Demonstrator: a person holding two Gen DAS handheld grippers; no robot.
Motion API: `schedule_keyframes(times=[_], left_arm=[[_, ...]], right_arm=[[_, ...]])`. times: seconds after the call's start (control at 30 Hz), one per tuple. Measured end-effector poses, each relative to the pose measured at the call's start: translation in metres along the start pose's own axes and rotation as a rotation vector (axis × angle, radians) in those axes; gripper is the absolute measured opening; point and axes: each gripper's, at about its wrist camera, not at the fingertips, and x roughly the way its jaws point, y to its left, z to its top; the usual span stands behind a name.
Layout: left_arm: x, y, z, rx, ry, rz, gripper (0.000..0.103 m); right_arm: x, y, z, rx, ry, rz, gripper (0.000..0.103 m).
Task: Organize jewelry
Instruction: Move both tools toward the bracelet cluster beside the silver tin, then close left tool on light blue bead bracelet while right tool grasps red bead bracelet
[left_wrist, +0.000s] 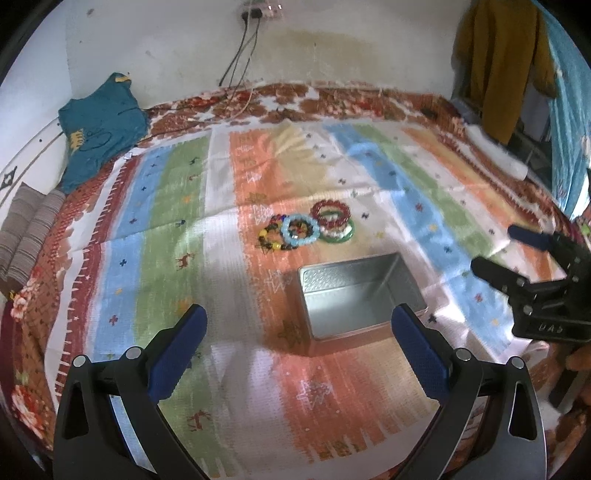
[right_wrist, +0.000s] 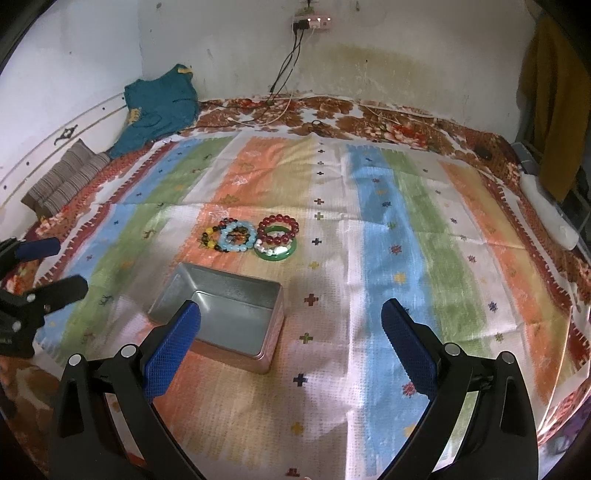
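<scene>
An empty open metal tin sits on a striped cloth. Just beyond it lie several bracelets: a light blue beaded one, a dark multicoloured one, red beaded ones and a green bangle. My left gripper is open and empty, held above the cloth in front of the tin; it also shows at the left edge of the right wrist view. My right gripper is open and empty, to the right of the tin, and shows in the left wrist view.
The striped cloth covers a floral bedspread. A teal garment and a striped cushion lie at the far left. Cables hang from a wall socket. A mustard garment hangs at the right.
</scene>
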Motion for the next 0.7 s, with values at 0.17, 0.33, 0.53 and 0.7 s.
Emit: schedule_keyframes(times=[0.17, 0.33, 0.53, 0.7], left_arm=[[0.012, 0.0, 0.011, 0.016, 0.01, 0.032, 0.097], [0.021, 0.005, 0.023, 0.001, 0.01, 0.057, 0.097], [0.043, 0.01, 0.036, -0.016, 0.049, 0.079, 0.097], [0.056, 0.016, 0.041, -0.062, 0.084, 0.052, 0.097]], right_arm=[[0.013, -0.001, 0.01, -0.023, 0.019, -0.016, 0.099], [0.03, -0.011, 0.02, 0.028, 0.062, -0.007, 0.099], [0.049, -0.015, 0.035, 0.06, 0.074, -0.025, 0.099], [0.068, -0.025, 0.044, 0.089, 0.097, -0.046, 0.099]])
